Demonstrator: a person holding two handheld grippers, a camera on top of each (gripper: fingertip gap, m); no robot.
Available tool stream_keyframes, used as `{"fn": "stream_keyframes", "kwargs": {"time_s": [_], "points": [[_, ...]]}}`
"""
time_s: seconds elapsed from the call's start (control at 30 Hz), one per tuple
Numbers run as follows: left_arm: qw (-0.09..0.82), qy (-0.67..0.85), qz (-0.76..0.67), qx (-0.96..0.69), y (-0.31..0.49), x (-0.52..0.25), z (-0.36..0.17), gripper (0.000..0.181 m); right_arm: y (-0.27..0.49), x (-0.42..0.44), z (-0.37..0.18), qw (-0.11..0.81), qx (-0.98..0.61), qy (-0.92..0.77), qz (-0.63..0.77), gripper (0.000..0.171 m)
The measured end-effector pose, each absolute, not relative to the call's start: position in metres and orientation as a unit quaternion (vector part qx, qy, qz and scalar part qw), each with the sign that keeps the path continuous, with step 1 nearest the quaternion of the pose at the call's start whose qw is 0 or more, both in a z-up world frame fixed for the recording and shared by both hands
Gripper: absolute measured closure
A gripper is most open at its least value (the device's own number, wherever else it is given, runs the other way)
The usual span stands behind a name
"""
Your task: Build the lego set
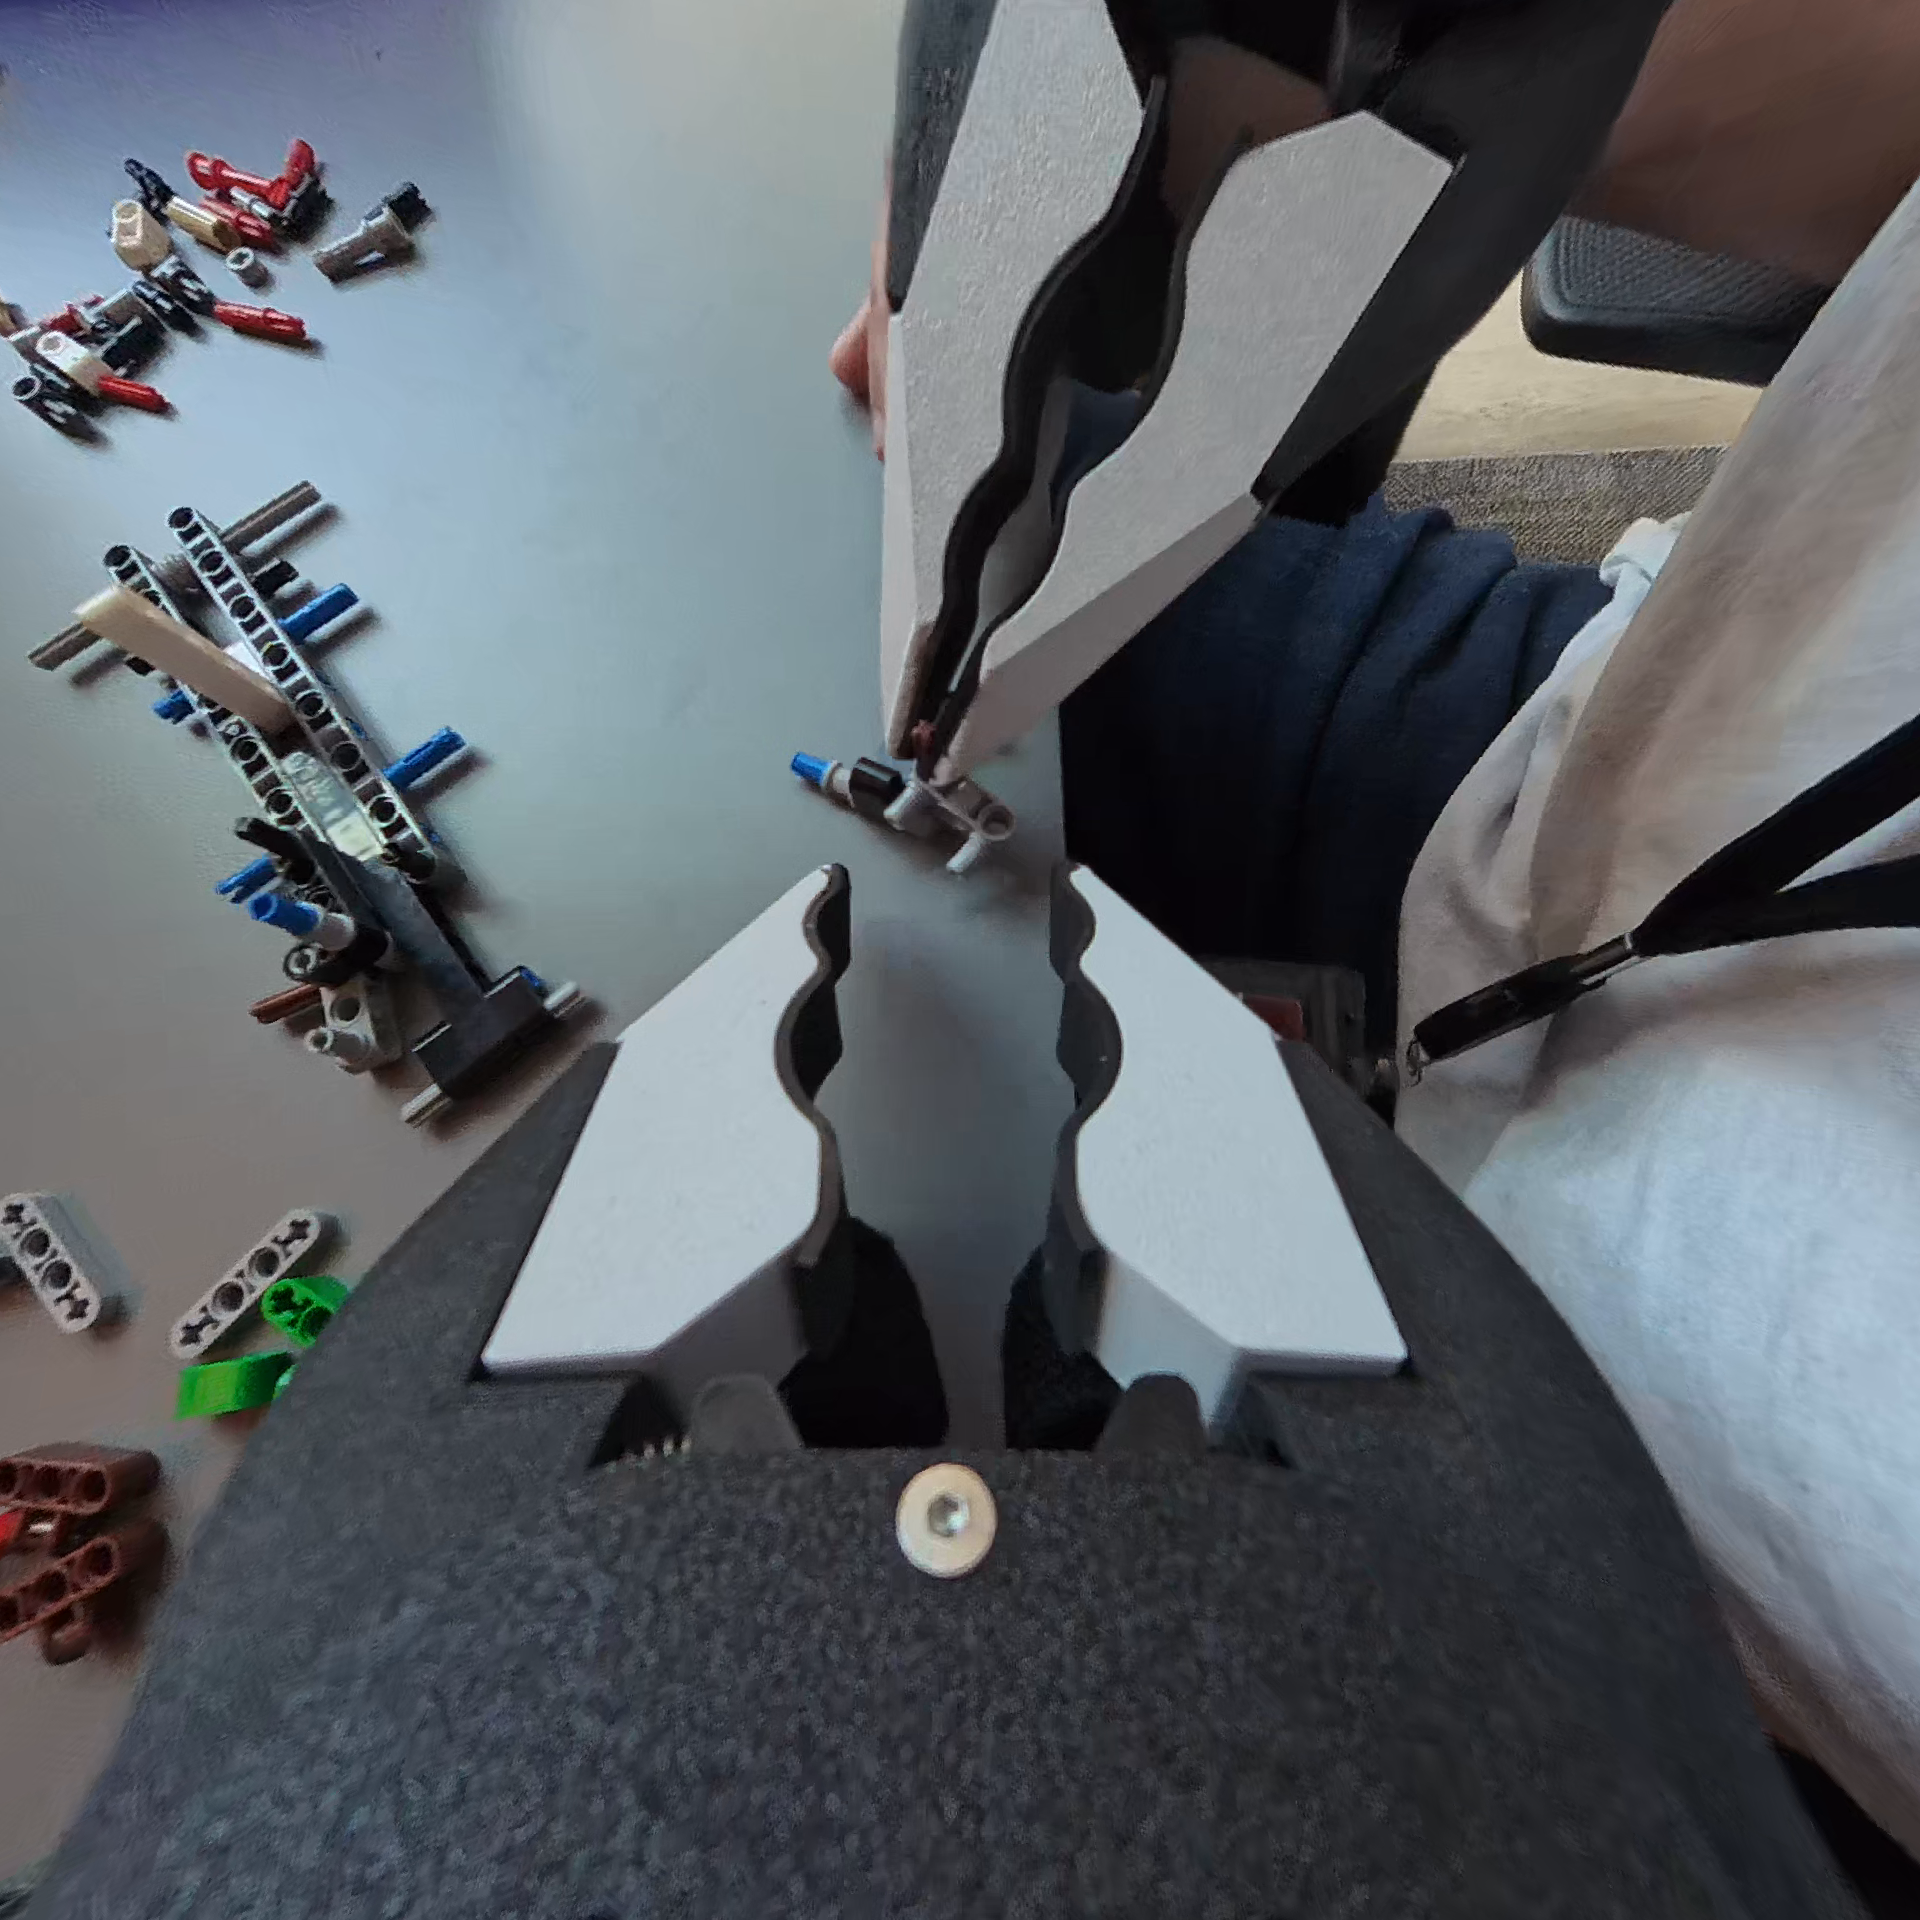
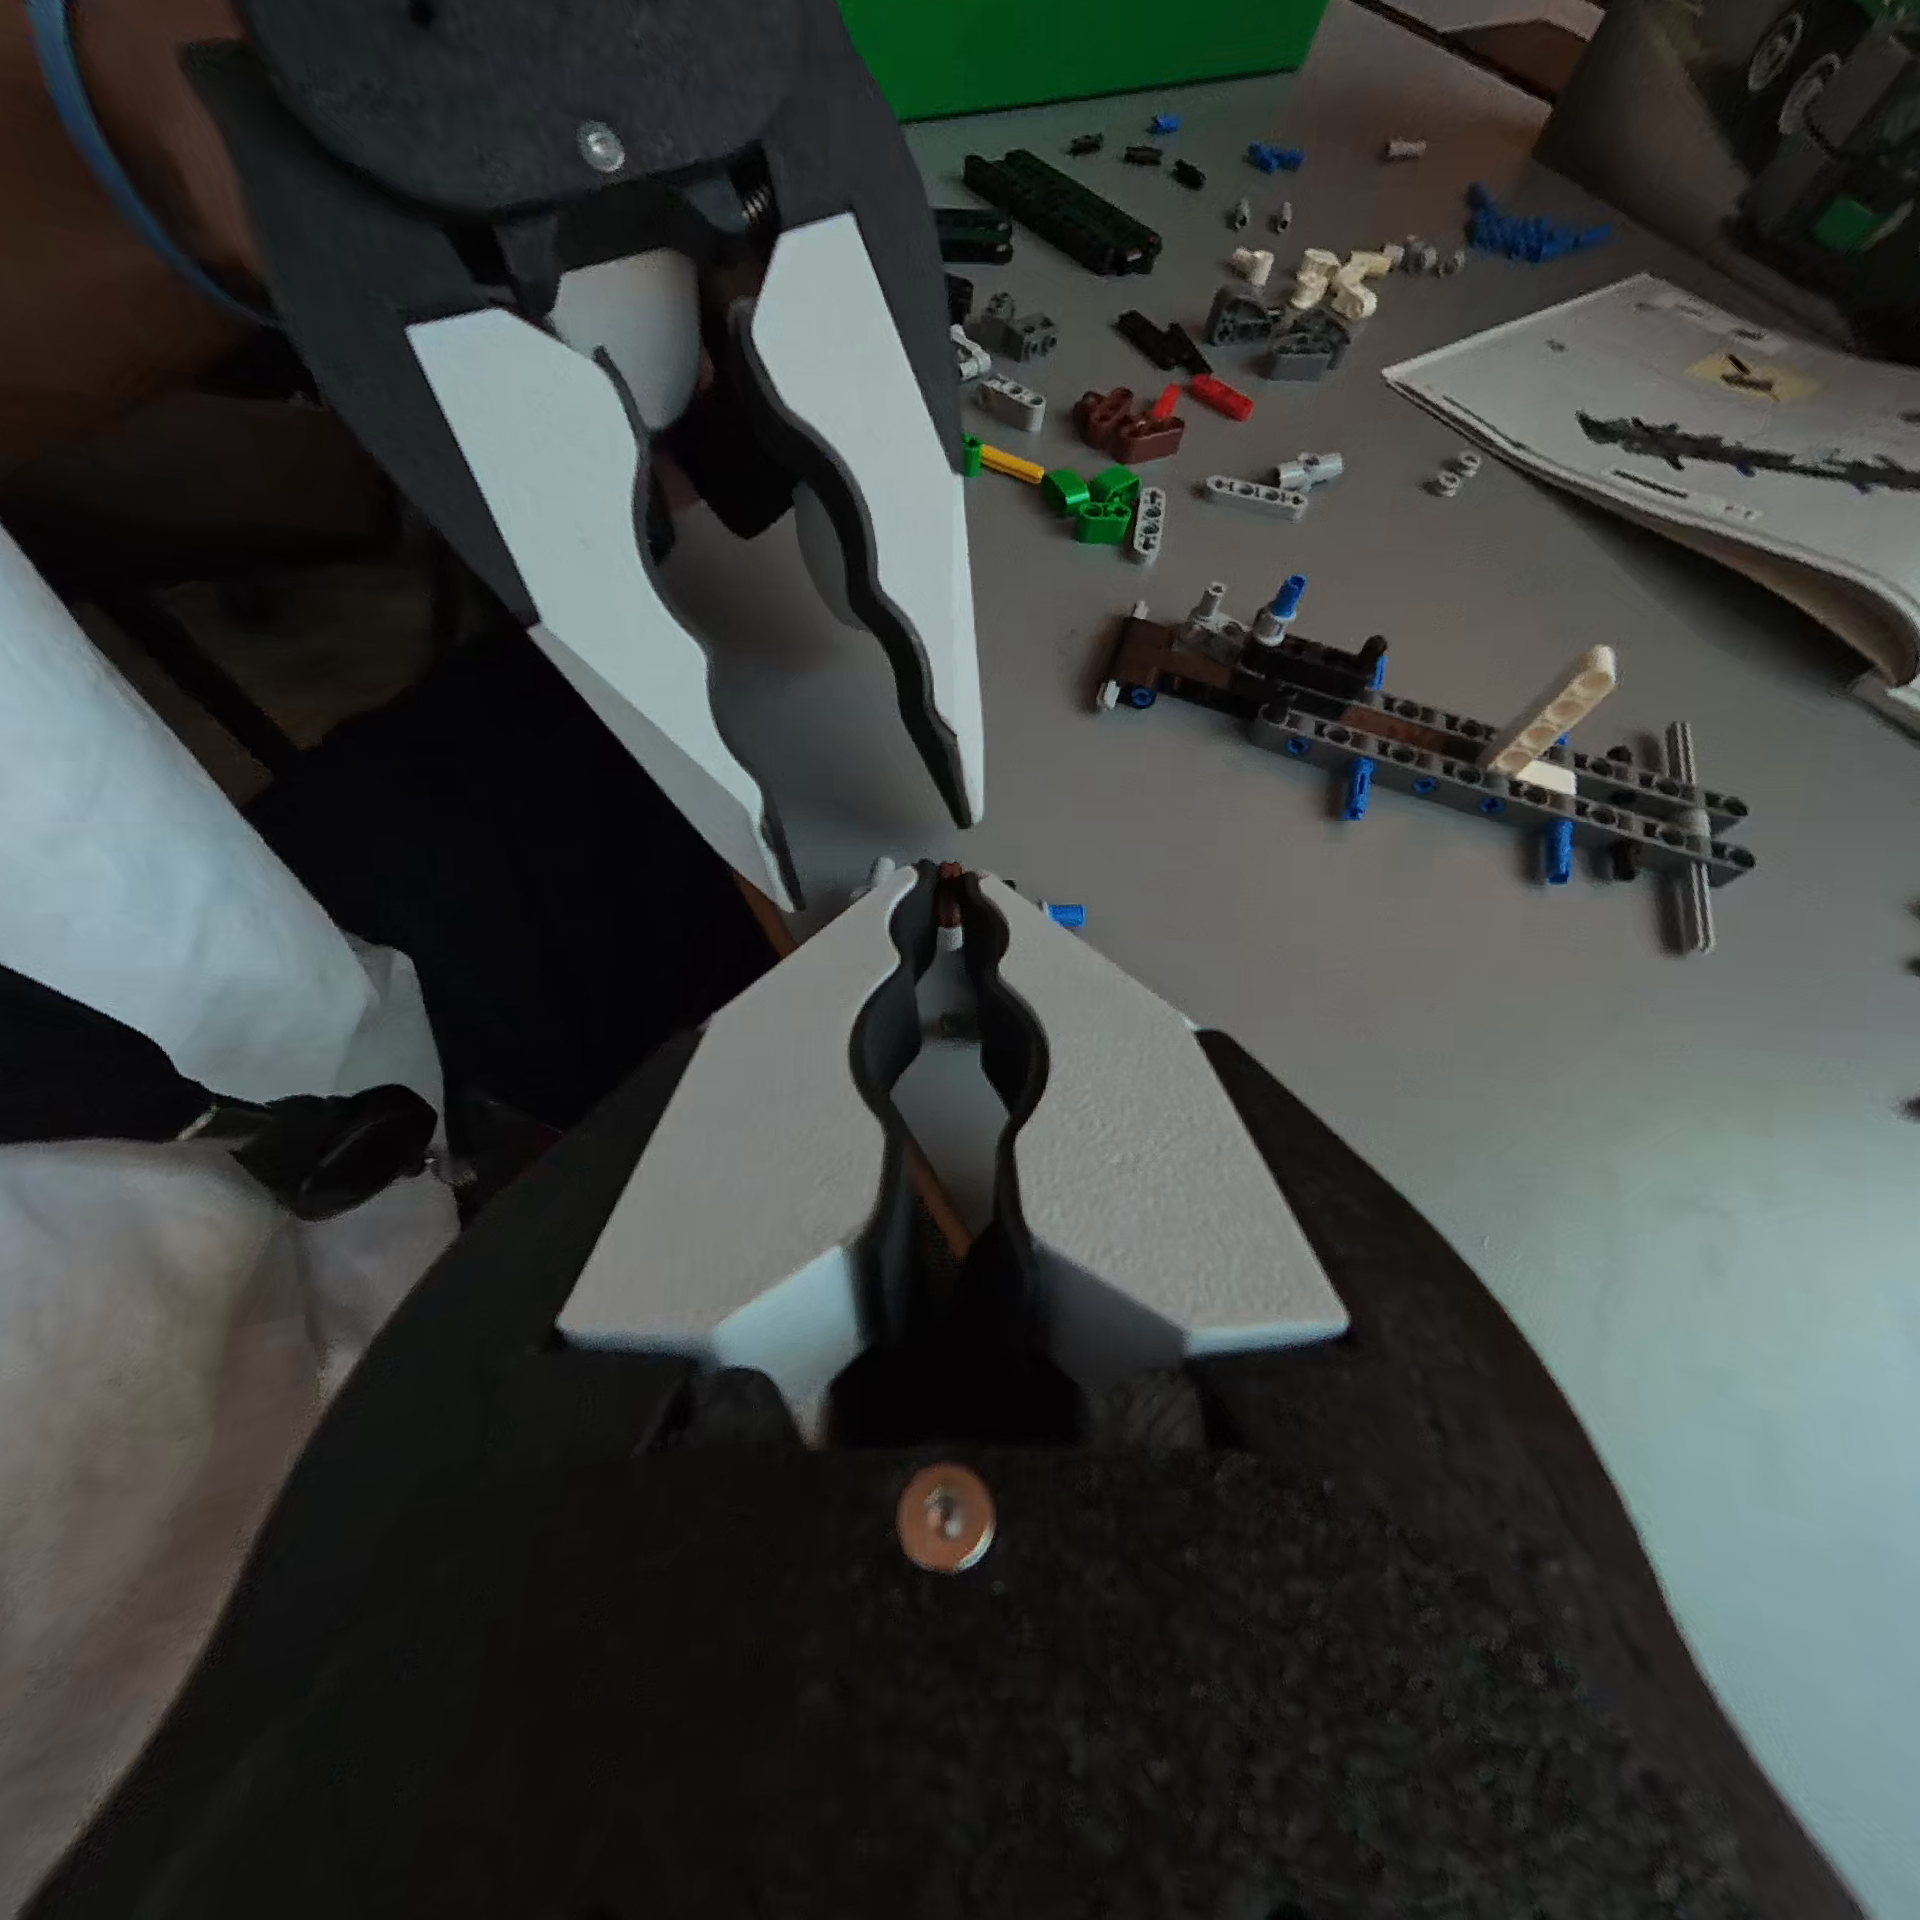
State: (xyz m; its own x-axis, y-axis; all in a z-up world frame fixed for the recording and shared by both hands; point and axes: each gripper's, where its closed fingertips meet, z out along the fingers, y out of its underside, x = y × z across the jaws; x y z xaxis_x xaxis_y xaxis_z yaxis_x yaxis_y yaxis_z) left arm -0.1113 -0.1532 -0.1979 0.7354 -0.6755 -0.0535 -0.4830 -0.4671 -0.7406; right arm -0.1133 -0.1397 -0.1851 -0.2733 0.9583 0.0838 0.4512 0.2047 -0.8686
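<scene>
1. Subassembly (image 1: 909, 800): small grey connector cluster with a black bush and blue pin, lying on the bench (image 1: 623, 416) near its front edge; long axis runs roughly 10-to-4 o'clock in the left wrist view.
2. Right hand-held gripper (image 2: 948, 883): tips pressed on a small dark-red pin (image 2: 945, 907), poised directly over the cluster's grey end; touching or just above, cannot tell.
3. Left hand-held gripper (image 1: 951, 883): fingers spread, holding nothing; cluster sits at 12 o'clock just beyond its tips, so the nearer free hand for bracing.
4. Main chassis beam build (image 2: 1455, 738): well apart, at 2 o'clock in the right wrist view.
5. Loose parts and instruction booklet (image 2: 1662, 416) beyond.
</scene>
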Motion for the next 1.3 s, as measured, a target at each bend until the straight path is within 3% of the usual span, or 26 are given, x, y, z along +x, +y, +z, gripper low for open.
{"fn": "stream_keyframes", "kwargs": {"time_s": [0.3, 0.53, 0.73, 1.03, 1.3], "points": [[0.414, 0.239, -0.138, -0.867, -0.149, -0.108, -0.188, 0.127, -0.148, -0.115, -0.179, 0.329, -0.545, -0.653, 0.411, 0.170], [0.396, 0.271, -0.107, -0.871, -0.157, -0.112, -0.201, 0.153, -0.146, -0.115, -0.176, 0.334, -0.549, -0.641, 0.420, 0.170], [0.393, 0.285, -0.068, -0.872, -0.154, -0.124, -0.200, 0.165, -0.147, -0.114, -0.182, 0.332, -0.551, -0.647, 0.409, 0.170], [0.386, 0.329, -0.063, -0.860, -0.157, -0.119, -0.201, 0.141, -0.153, -0.114, -0.183, 0.327, -0.542, -0.655, 0.414, 0.171], [0.365, 0.425, -0.090, -0.824, -0.154, -0.111, -0.203, 0.135, -0.156, -0.112, -0.184, 0.315, -0.482, -0.711, 0.404, 0.171]]}}
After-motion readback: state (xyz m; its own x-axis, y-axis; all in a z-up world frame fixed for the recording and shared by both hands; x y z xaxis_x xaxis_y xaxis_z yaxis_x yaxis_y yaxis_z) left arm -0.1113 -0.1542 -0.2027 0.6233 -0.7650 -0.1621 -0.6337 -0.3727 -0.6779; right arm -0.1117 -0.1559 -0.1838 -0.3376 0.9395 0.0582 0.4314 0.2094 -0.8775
